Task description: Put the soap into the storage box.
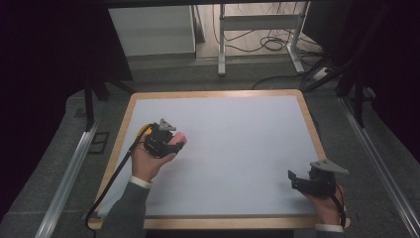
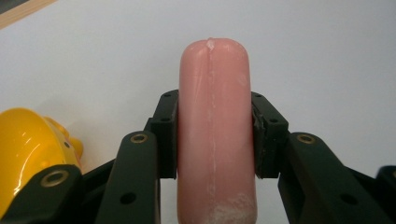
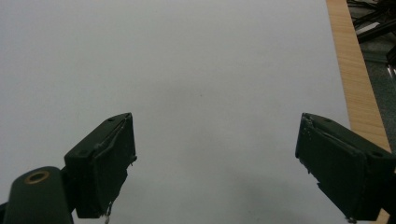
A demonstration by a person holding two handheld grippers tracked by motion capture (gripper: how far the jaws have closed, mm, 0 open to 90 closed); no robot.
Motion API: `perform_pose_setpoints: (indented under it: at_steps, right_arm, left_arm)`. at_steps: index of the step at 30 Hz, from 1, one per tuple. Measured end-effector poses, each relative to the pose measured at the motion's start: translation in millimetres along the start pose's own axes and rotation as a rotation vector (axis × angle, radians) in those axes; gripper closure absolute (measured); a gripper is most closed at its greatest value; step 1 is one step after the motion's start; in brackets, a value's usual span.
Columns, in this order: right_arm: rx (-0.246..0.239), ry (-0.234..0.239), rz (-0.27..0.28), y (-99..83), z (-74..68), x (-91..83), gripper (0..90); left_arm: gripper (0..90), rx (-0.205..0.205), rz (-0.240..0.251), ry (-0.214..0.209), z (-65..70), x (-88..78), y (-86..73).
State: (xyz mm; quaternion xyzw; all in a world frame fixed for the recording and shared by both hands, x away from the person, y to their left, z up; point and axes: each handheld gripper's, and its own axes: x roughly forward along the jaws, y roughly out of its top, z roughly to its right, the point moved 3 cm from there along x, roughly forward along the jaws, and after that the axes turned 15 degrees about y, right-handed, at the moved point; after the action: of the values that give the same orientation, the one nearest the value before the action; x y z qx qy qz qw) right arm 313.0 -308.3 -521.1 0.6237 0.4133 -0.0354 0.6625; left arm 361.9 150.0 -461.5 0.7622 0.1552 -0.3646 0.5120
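Observation:
A pink sausage-shaped object (image 2: 215,126) stands between the two black jaws of my left gripper (image 2: 215,116), which is shut on it. In the high view the left gripper (image 1: 171,138) sits over the left part of the white table top, and the pink sausage (image 1: 179,136) pokes out at its right. A yellow object (image 2: 25,154) lies close beside the left jaw, and a bit of that yellow object (image 1: 144,130) peeks out behind the gripper. My right gripper (image 3: 215,163) is open over bare white surface. It rests near the front right corner (image 1: 299,179).
The table (image 1: 237,148) has a white top and a wooden rim (image 3: 352,79). Past the far edge stand a white cabinet (image 1: 151,29) and a metal frame (image 1: 257,29) with cables on the floor. Metal rails (image 1: 69,168) run along both sides.

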Motion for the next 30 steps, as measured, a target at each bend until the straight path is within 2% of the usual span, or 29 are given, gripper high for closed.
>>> perform_pose_setpoints:
  at_steps: [6, 14, 17, 30]
  right_arm:
    - [0.002, 0.001, -0.002, -0.5, 0.1, 0.3, 11.7]
    - [0.006, -0.001, -0.004, -0.7, 0.5, 0.2, 11.7]
    - [0.005, -0.001, -0.006, -0.8, 0.5, 0.5, 11.7]
    - [0.006, -0.003, -0.006, -1.1, 1.0, 0.5, 11.7]
  left_arm:
    - [60.4, -0.008, -0.007, 0.004, -4.5, 4.4, -3.4]
    - [60.4, -0.035, -0.008, 0.021, -17.7, 1.4, -6.3]
    - [60.4, -0.031, -0.01, 0.03, -21.4, 0.6, -7.7]
    - [60.4, -0.064, -0.014, 0.052, -38.1, -2.0, -14.7]
